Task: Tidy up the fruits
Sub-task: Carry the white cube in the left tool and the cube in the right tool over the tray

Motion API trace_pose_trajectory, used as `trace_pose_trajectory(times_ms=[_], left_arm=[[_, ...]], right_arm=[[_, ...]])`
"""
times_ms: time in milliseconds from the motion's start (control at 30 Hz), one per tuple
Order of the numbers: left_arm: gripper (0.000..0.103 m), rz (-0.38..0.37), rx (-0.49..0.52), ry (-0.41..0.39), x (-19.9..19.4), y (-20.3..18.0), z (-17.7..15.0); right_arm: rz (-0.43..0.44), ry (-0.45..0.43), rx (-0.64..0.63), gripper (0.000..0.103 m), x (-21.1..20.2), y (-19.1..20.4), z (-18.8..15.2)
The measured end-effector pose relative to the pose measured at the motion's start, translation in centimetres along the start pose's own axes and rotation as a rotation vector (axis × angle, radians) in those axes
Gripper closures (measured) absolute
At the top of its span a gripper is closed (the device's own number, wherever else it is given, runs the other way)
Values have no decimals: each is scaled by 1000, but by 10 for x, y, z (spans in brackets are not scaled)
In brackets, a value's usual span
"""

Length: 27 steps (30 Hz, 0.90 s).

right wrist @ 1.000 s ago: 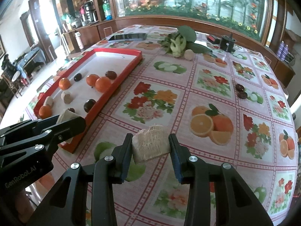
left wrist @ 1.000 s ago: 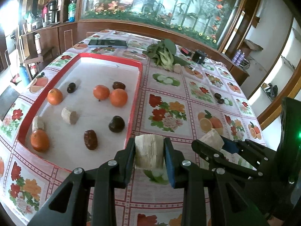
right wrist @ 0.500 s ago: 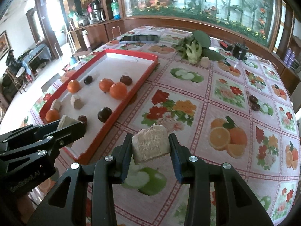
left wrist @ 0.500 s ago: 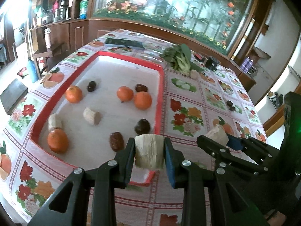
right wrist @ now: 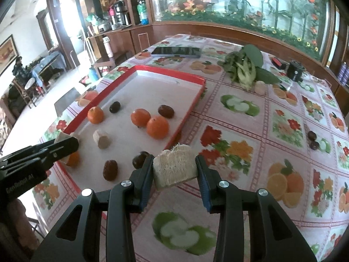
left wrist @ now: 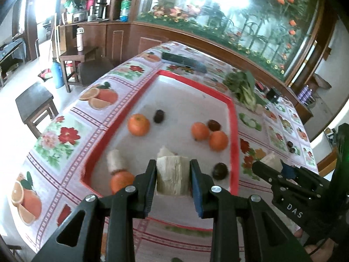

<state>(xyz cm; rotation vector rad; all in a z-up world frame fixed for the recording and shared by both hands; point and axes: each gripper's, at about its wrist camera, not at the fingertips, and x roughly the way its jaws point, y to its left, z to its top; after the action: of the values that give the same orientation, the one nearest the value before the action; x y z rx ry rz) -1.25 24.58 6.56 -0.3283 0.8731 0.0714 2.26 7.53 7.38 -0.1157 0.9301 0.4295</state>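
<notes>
Phone [right wrist: 176, 52], leafy greens [right wrist: 244, 67], tablecloth [right wrist: 250, 131].

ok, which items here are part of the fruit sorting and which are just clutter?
Job:
- red-rimmed white tray
- round oranges
- dark brown dates
- pale fibrous cane chunk in left gripper
- second cane chunk in right gripper

Clutter:
- leafy green vegetable bunch
- black flat phone

Long glass-fronted aquarium with painted bamboo and orange flowers [right wrist: 250, 4] spans back wall above curved dark wood panelling [right wrist: 196, 29]. Bright daylight from left doorway [left wrist: 43, 6]. Pale tiled floor [left wrist: 13, 91]. Dark square wooden stool [left wrist: 35, 106]. Wooden sideboard [left wrist: 87, 24] carries kettles, bottles. Framed picture [right wrist: 7, 51] on white wall.
</notes>
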Motion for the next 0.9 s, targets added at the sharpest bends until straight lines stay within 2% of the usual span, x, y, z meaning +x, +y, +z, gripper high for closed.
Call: trace_pose_trajectory(times_ms=[367,700,900], left_arm=[[70,9,5,21,11,9,4],[70,11,32,-7,25,4,36],[70,-1,8,24,47,3,51]], right_arm=[[47,17,-78,66,23,34,12],[60,34,-109,66,47,46,22],[74,39,-127,66,54,48,23]])
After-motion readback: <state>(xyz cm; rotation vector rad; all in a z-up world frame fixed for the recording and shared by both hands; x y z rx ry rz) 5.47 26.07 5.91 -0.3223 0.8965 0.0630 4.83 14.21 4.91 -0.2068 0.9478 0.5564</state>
